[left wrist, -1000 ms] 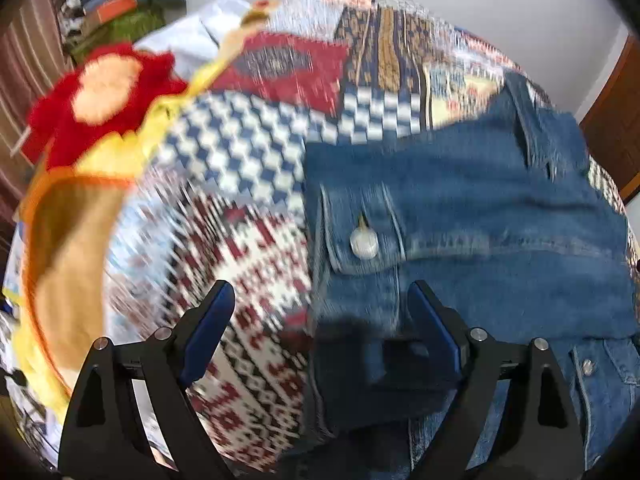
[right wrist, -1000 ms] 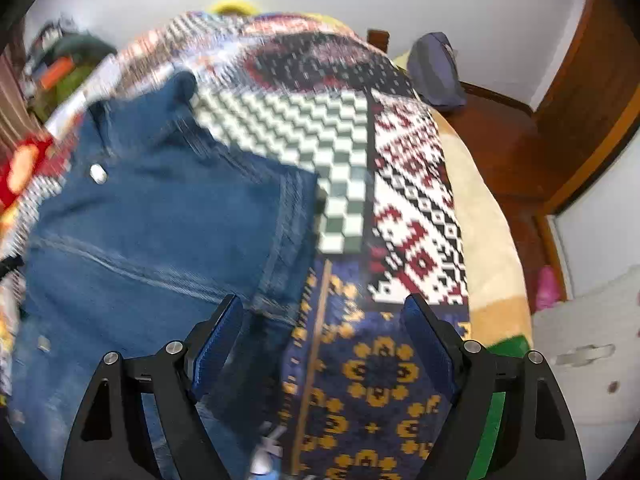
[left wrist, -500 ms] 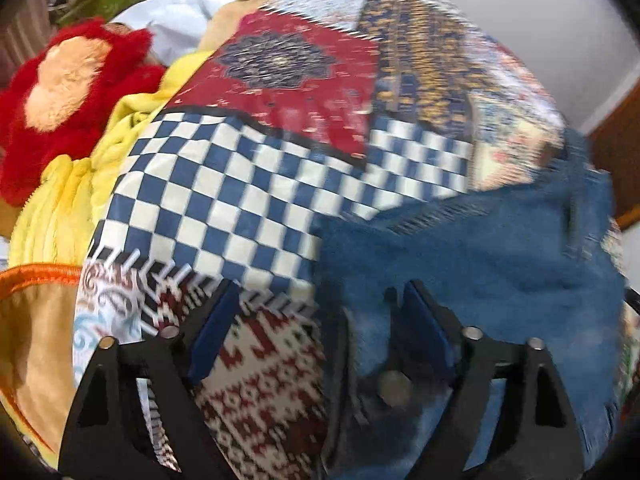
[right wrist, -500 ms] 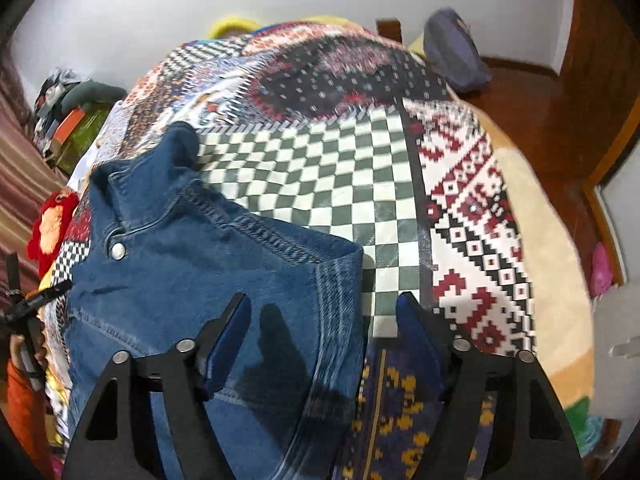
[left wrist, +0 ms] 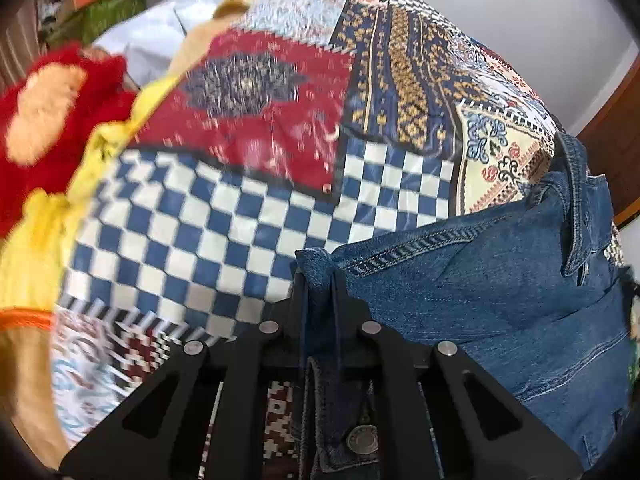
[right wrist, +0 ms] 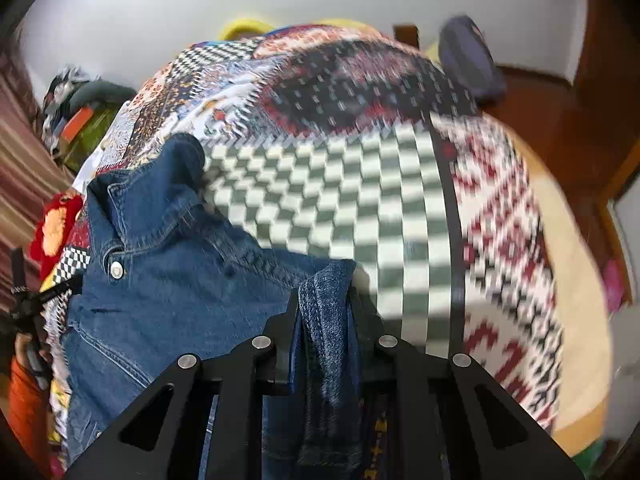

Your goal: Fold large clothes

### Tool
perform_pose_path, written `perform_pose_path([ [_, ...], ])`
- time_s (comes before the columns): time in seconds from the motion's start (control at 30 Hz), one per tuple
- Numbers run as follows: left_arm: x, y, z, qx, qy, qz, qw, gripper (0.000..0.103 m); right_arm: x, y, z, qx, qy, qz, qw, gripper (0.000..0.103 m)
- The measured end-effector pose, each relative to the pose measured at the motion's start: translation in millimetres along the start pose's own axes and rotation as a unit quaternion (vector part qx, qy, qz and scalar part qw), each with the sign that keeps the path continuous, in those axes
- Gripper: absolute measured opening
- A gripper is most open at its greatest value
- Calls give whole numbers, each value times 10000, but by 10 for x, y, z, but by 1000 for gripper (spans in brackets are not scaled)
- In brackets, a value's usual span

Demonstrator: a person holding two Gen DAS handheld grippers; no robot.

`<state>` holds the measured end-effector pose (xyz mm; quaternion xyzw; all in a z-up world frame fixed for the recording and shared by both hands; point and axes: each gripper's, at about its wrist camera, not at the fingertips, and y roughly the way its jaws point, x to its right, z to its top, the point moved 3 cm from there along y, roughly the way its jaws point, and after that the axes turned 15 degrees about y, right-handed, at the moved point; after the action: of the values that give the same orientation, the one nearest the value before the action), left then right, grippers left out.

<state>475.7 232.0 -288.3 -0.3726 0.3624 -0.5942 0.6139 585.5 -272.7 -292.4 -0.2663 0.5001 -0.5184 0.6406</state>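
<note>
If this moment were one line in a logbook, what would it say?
step: grasp for fold | left gripper: shut on denim jacket corner | right gripper: shut on opposite corner | jacket lies on patchwork quilt

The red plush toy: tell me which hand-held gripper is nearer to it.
Left. The left hand-held gripper grips the denim jacket on the side facing the red plush toy; the right hand-held gripper grips the jacket's far side, away from the toy.
</note>
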Motion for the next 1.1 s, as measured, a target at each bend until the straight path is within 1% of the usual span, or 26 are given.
perform_pose_path([
  [0.13, 7, -214, 161, 277, 234, 291, 9989, 9, -257, -116, 211, 262, -481, -209, 9983, 15],
  [0.2, 2, -359, 254, 467, 356, 461, 9972, 9, -383, -183, 319, 426, -617, -230, 9969, 15],
  [0.33, -25, -579, 431, 768, 440, 648, 9940, 9, -602, -320, 555, 822, -707, -181, 9939, 15],
  [0.4, -32, -597, 544, 839, 455, 732, 9927, 9, -677, -336, 669, 980, -690, -173, 9926, 15],
  [0.47, -58, -591, 569, 825, 491, 857, 9917, 9, -717, -284, 751, 1044, -695, -242, 9918, 15],
  [0.53, -81, -477, 619, 737, 517, 964, 9913, 9, -711, -135, 806, 1044, -672, -400, 9915, 15],
  [0.7, -166, -126, 590, 440, 336, 883, 9946, 9, -515, 319, 775, 781, -558, -684, 9930, 15],
  [0.8, -182, 81, 566, 302, 317, 847, 9954, 9, -409, 510, 728, 780, -654, -840, 9913, 16],
  [0.87, -161, 176, 563, 266, 355, 900, 9949, 10, -384, 590, 694, 759, -768, -922, 9899, 16],
  [1.0, -134, 295, 559, 177, 512, 1052, 9930, 17, -360, 696, 642, 682, -850, -994, 9891, 17],
  [1.03, -133, 313, 555, 164, 524, 1061, 9928, 18, -364, 711, 639, 678, -883, -1036, 9884, 20],
  [1.1, -132, 331, 552, 149, 551, 1088, 9924, 20, -383, 727, 619, 703, -1029, -1290, 9838, 37],
])
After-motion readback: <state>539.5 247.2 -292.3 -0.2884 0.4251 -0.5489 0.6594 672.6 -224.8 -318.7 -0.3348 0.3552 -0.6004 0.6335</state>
